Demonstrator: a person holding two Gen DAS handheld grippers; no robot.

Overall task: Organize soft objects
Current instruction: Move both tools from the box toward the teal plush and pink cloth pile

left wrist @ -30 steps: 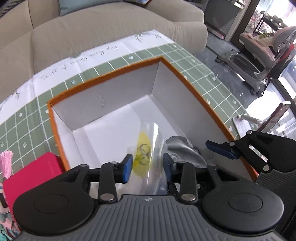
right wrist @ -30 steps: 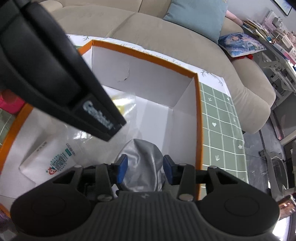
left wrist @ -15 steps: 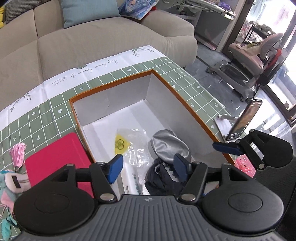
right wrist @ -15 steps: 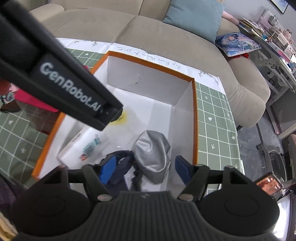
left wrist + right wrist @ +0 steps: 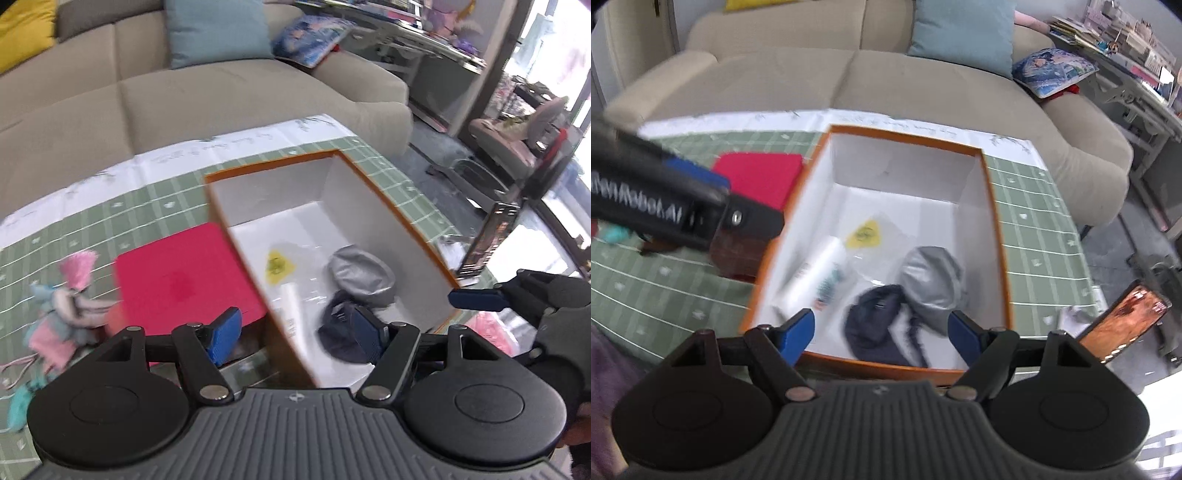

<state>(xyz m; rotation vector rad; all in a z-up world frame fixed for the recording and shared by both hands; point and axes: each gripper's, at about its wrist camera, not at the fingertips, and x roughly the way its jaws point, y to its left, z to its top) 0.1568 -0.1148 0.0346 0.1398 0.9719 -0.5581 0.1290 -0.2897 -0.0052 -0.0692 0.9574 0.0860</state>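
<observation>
Left gripper (image 5: 295, 334): jaws spread wide, holding nothing; poised above the near-left corner of the box.
Plush toys (image 5: 62, 310): pink, blue and white, on the desk to the left of the left gripper; blurred.
Red pad (image 5: 181, 273): flat on the desk, ahead-left of the left gripper, just beside the box's left wall.
Box (image 5: 991, 206): orange rim, white interior, open top; directly ahead of both grippers.
White packet (image 5: 816, 277): on the box floor, ahead-left of the right gripper, near the left wall.
Clear bag with yellow label (image 5: 866, 232): on the box floor, beyond the packet.
Dark blue soft item (image 5: 875, 323): on the box floor, straight ahead between the right gripper's fingers, touching the silver item.
Silver soft item (image 5: 932, 280): on the box floor, ahead-right of centre.
Right gripper (image 5: 881, 338): jaws spread wide, holding nothing; above the box's near edge.
Phone (image 5: 1123, 321): ahead-right of the right gripper, outside the box.
</observation>
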